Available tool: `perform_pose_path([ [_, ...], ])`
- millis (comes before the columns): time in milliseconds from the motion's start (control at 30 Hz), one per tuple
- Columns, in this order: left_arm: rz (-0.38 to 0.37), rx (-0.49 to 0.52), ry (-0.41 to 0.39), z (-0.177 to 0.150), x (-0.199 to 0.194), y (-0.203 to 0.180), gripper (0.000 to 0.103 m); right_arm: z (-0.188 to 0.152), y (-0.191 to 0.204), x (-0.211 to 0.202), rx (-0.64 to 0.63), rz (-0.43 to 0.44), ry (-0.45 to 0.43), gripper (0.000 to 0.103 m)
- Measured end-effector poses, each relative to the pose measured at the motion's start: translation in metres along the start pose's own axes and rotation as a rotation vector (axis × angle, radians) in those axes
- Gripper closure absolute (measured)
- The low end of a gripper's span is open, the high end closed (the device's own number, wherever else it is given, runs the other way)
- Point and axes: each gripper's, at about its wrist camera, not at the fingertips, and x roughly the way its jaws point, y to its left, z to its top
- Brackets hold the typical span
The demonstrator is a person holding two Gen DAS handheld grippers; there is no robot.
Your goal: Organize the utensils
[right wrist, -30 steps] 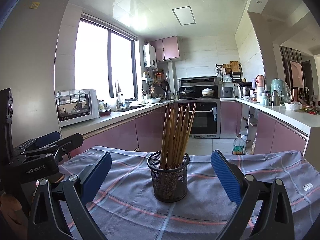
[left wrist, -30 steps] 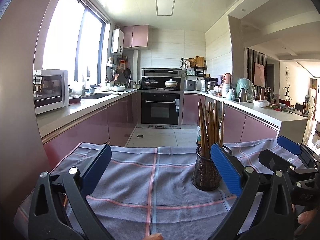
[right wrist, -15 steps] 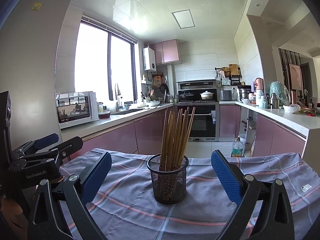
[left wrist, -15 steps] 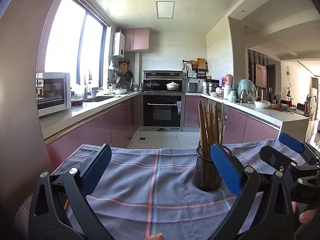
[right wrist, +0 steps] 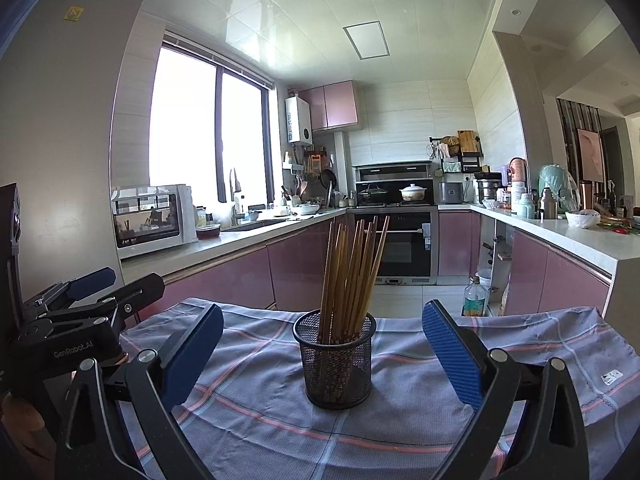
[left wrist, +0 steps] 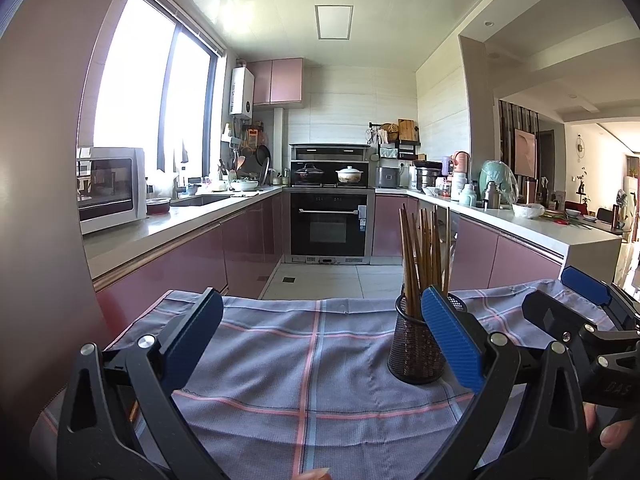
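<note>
- Your right gripper has its jaws spread wide and empty; the mesh holder stands at the centre of its frame.
- Your left gripper is equally wide and empty, with the holder at right of centre.
- The chopsticks stand nearly upright, their long axis vertical, fanning to the upper right.
- Risk: the holder looks light and top-heavy; nudge the chopsticks sideways and it may tip on the checked cloth.
</note>
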Motion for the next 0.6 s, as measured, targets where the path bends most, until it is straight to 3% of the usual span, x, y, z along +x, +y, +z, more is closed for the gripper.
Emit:
perform_pose_path([
  [600,0.005,0.000,-0.006,0.0025,-0.0012,0.0014,0.005,0.0016,0.0007,-0.0002,0.001,-0.002,-0.005,0.007],
])
